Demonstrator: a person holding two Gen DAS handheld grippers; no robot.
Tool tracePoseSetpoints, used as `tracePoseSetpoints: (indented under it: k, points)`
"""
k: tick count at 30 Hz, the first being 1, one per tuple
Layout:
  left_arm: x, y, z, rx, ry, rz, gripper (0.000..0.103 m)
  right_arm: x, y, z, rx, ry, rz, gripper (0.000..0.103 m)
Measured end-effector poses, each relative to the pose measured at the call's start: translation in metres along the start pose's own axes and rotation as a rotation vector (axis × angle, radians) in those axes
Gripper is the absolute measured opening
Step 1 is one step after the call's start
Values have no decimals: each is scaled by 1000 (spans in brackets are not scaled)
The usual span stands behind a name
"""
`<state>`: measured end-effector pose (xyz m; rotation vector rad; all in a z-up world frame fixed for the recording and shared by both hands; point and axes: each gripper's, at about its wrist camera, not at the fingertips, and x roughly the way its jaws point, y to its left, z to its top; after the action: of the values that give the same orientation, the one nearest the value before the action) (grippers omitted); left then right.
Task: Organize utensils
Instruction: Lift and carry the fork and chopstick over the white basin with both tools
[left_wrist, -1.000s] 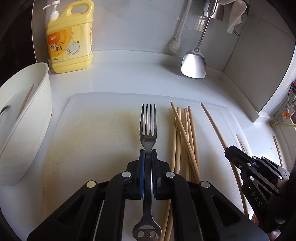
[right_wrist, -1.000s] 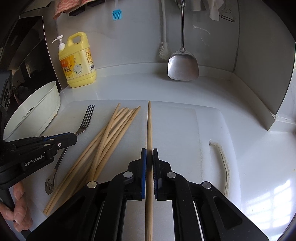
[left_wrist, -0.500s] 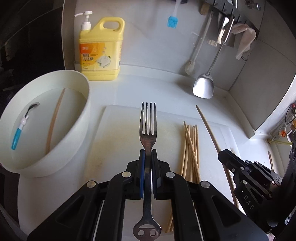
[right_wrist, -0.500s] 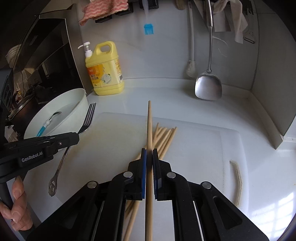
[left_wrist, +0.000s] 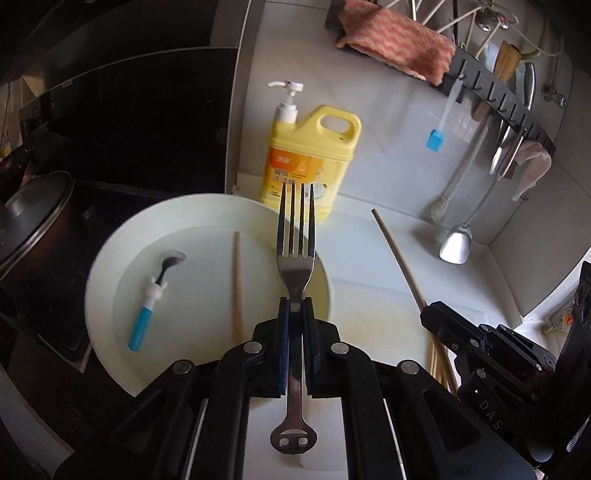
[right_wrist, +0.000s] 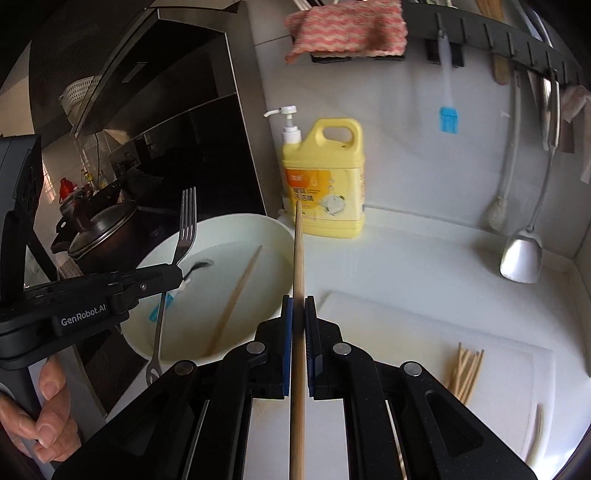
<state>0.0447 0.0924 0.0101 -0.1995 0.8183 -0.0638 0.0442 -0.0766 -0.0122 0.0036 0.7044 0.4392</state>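
**Now airborne: fork and chopstick both carried toward the bowl**

Now the fork (left_wrist: 295, 258), which lay flat on the cutting board a second ago, is up in the air with its tines over the white bowl (left_wrist: 110, 258), clamped by the neck in the left hand-held gripper (left_wrist: 295, 314). Likewise the single chopstick (right_wrist: 298, 295) has left the board; the right hand-held gripper (right_wrist: 298, 306) is closed on it, and its tip points at the bowl's far rim. By my reading both utensils are on their way into the bowl, with only the release left for each.

Inside the bowl lie a blue-handled spoon (left_wrist: 147, 306) and one chopstick (left_wrist: 236, 280). Behind it on the bench stands a yellow detergent bottle (left_wrist: 310, 162).

From the left wrist the spoon shows plainly and whole; from the right wrist the left hand-held gripper mostly covers it. Only the right wrist view shows the remaining chopsticks (right_wrist: 466, 373) bundled on the cutting board (right_wrist: 406, 325), and the person's fingers (right_wrist: 51, 417) on the left handle.
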Motion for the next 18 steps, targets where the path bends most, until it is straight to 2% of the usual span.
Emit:
tracePoseSetpoints:
  k: [8,18]
  points:
    - [39,81,28,12,45,-6,7,68,60,21,56,57,-2,6]
    - [88,125,24,-5,136,-5,7,127,74,20,153,156,34,6]
